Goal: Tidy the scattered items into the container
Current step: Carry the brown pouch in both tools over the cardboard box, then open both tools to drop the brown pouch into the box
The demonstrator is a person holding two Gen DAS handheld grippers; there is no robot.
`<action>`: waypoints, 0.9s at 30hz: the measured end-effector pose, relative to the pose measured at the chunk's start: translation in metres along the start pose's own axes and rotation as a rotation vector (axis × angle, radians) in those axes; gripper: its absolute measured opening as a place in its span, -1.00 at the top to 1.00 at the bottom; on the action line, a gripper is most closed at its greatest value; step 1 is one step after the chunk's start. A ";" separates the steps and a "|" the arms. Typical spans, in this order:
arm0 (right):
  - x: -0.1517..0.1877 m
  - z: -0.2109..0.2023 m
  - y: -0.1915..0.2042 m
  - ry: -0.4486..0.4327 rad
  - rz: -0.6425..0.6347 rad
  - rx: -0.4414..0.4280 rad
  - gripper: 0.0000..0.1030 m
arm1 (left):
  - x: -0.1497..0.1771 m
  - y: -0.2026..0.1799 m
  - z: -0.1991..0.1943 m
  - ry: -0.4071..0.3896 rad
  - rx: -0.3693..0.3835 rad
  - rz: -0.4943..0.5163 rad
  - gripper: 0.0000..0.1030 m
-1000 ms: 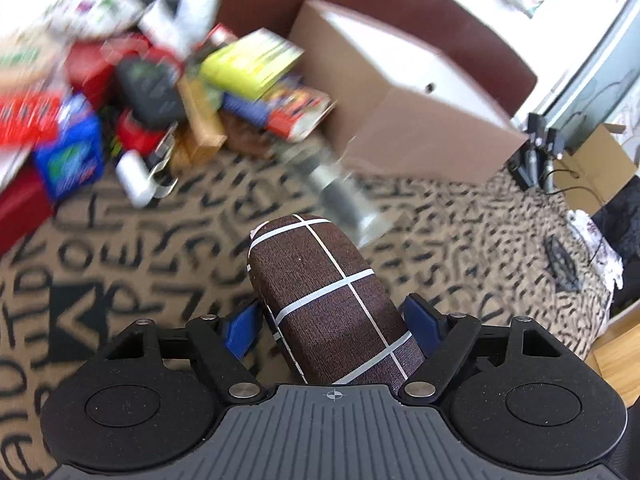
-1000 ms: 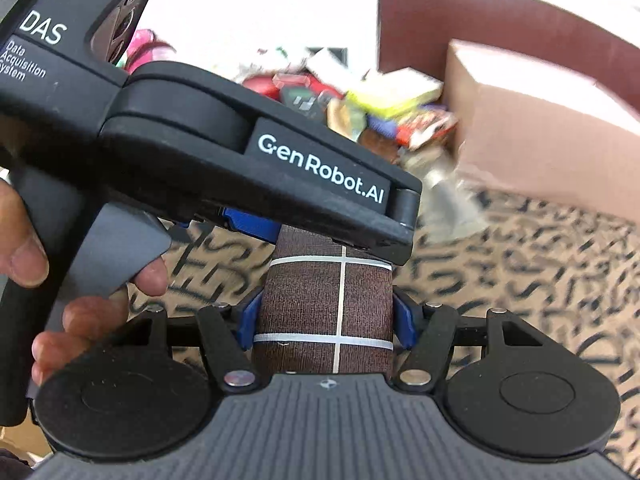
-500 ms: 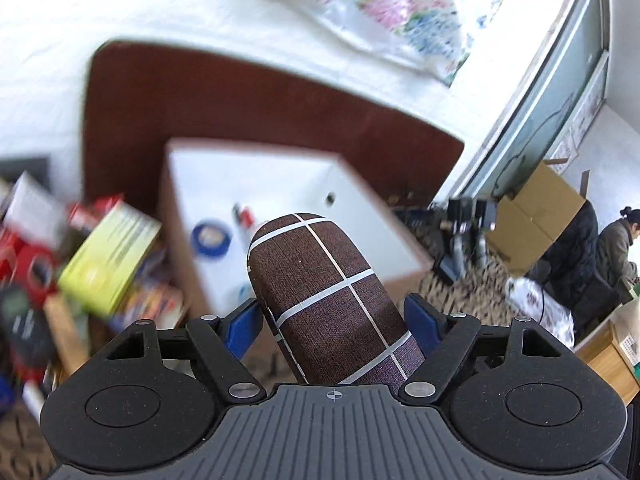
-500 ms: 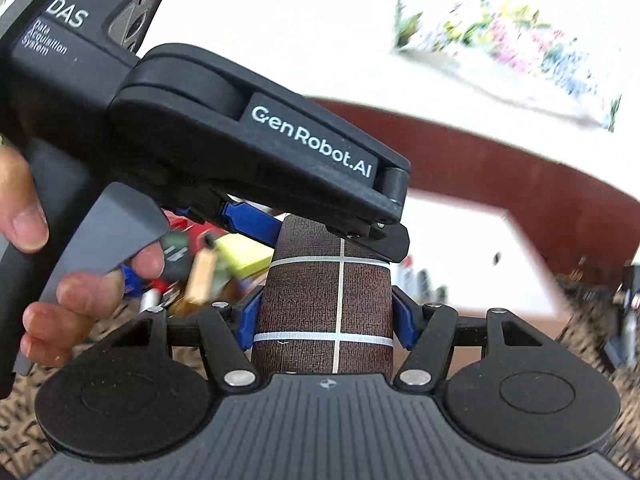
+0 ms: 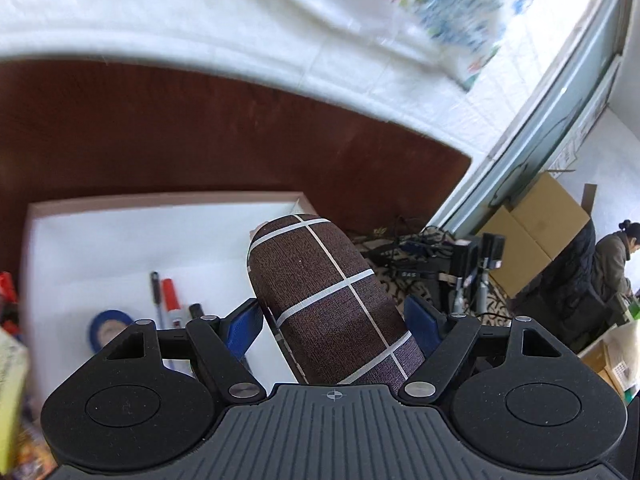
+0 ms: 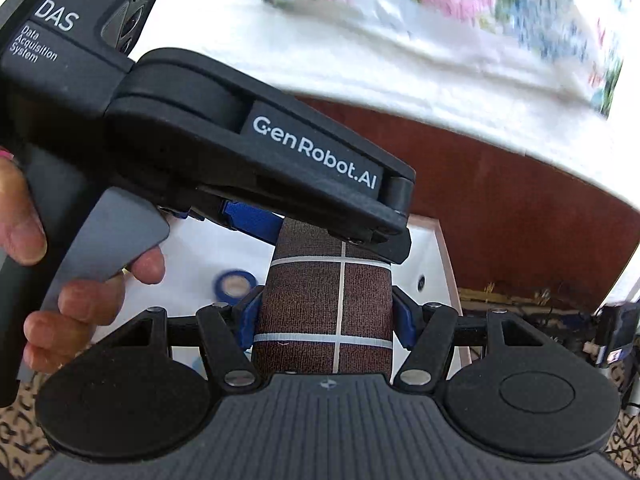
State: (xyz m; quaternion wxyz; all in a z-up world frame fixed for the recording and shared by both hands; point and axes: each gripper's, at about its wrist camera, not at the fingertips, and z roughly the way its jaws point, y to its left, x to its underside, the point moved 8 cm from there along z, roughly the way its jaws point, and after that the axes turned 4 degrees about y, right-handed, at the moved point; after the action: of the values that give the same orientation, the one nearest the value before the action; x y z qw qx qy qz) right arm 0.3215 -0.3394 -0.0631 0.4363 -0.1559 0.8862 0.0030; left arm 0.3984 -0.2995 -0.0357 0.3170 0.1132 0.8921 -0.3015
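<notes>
Both grippers are shut on one brown fabric roll with white grid lines (image 5: pixel 328 304); it also shows in the right wrist view (image 6: pixel 324 308). My left gripper (image 5: pixel 334 322) grips it from one side, and my right gripper (image 6: pixel 324 320) grips it nearer its end. The left gripper's body (image 6: pixel 224 136) crosses above the roll in the right wrist view. The roll hangs over the open white container (image 5: pixel 120 240), which holds a blue tape roll (image 5: pixel 106 326) and pens (image 5: pixel 170 300).
A dark brown headboard (image 5: pixel 200 132) stands behind the container. Scattered packets lie at the far left (image 5: pixel 10 368). Cables and tripods (image 5: pixel 452 268), cardboard boxes (image 5: pixel 536 220) and a person (image 5: pixel 612 264) are at the right. Patterned cloth (image 6: pixel 16 420) covers the surface.
Both grippers have carried the fabric roll up from the patterned surface and over the white container. The view has tilted upward; the pile of items has slid out to the left.
</notes>
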 end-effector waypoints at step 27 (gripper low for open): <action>0.038 0.086 -0.022 0.281 -0.128 0.124 -0.82 | 0.029 0.052 0.097 0.288 -0.032 -0.114 -0.99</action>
State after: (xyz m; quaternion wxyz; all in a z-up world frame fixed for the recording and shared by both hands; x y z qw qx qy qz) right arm 0.3720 -0.3587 -0.1431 0.3163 -0.1840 0.9251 -0.1012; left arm 0.4447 -0.3169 -0.1385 0.1700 0.0993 0.9380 -0.2852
